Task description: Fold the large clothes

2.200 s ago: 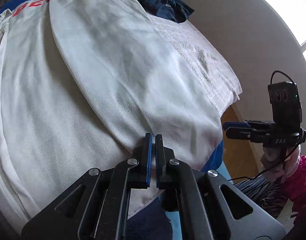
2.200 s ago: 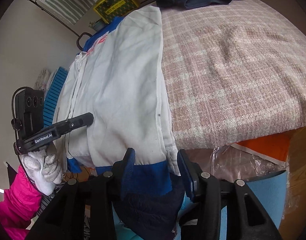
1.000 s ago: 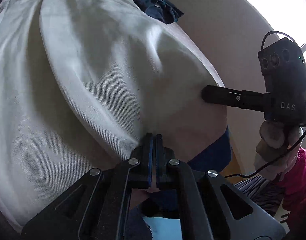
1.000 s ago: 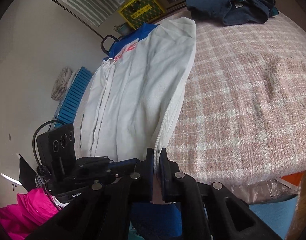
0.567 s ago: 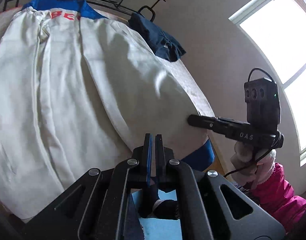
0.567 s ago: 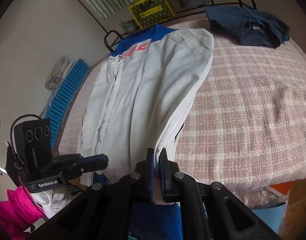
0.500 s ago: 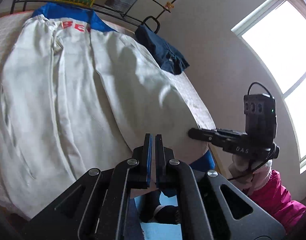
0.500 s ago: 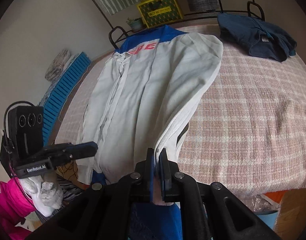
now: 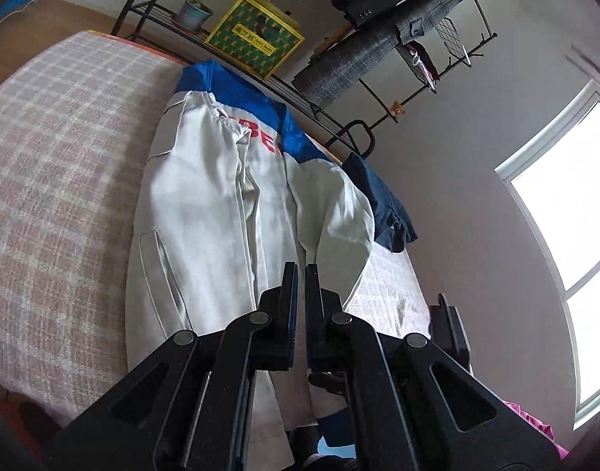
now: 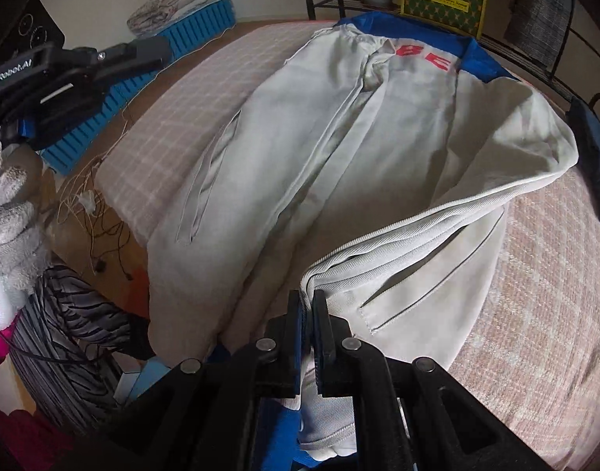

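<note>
Checked bedspread [image 10: 543, 274] with bare room either side, white jacket [image 9: 205, 212] lying lengthwise along it, red letters "BE" [image 10: 423, 57] at blue collar, both left gripper [image 9: 301, 274] and right gripper [image 10: 307, 306] clenched on hem fabric, "GenRobot.AI" on left gripper's body.

Bare plaid bedcover [image 10: 543, 274] flanks the white jacket [image 10: 339, 149] (navy garment [image 9: 382, 212] beyond).

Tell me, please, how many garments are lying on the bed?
2: the white jacket spread along the bed, and a navy garment beside it. Others may be hidden.
</note>
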The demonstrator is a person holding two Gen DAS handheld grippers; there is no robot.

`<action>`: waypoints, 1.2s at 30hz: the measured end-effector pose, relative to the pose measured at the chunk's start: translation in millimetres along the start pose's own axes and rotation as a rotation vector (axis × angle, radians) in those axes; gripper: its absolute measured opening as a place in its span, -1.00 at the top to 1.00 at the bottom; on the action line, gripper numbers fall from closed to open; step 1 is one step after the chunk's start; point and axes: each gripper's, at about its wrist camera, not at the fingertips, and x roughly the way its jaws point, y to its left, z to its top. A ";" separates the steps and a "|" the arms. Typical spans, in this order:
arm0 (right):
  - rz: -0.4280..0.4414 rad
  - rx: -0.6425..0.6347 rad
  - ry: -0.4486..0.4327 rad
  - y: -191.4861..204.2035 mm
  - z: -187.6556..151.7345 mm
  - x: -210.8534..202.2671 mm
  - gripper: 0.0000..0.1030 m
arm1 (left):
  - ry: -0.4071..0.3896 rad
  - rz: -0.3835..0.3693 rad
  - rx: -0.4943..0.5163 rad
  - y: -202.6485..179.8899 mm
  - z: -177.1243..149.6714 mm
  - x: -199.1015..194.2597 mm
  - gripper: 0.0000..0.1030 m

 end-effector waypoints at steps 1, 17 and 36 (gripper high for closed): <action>0.000 0.001 0.019 2.3 0.4 11.2 0.95 | 0.002 0.004 0.001 2.2 -0.9 0.5 1.00; 0.257 0.185 -0.219 -67.6 -41.6 -77.5 -0.01 | 0.218 0.009 0.094 -27.7 -51.4 61.7 0.16; 0.256 0.731 -0.416 -263.1 7.2 -47.7 -0.41 | 0.410 0.127 0.195 -48.6 -101.1 135.6 -0.03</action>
